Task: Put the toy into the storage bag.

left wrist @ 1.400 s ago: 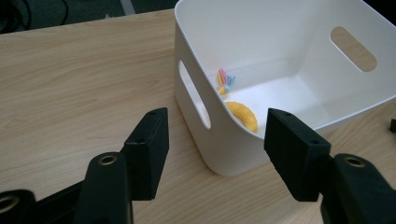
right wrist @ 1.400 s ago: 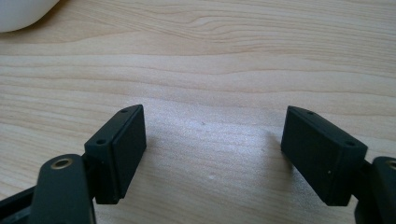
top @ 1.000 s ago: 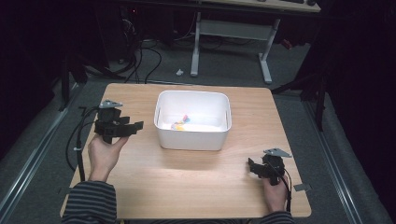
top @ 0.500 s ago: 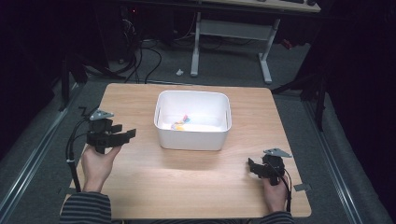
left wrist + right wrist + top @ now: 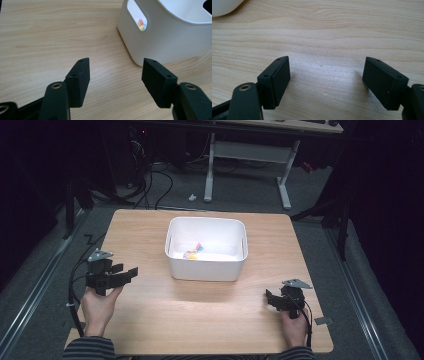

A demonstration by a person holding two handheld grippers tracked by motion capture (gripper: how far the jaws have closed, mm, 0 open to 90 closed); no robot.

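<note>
Dark floor and cables surround a pale wooden counter (image 5: 150,227) lit from above. Near its middle, toward the far side, stands a white bin (image 5: 206,269) with small colourful pieces (image 5: 192,252) lying on its bottom; one of them shows through the bin's handle slot in the left gripper view. At the counter's left edge a hand holds the left gripper (image 5: 131,272), pointing toward the bin but well apart from it, jaws standing partly open with nothing but bare wood between them. Near the front right corner the right gripper (image 5: 268,299) rests low over the counter, its jaws spread wide and empty, well away from the bin.
</note>
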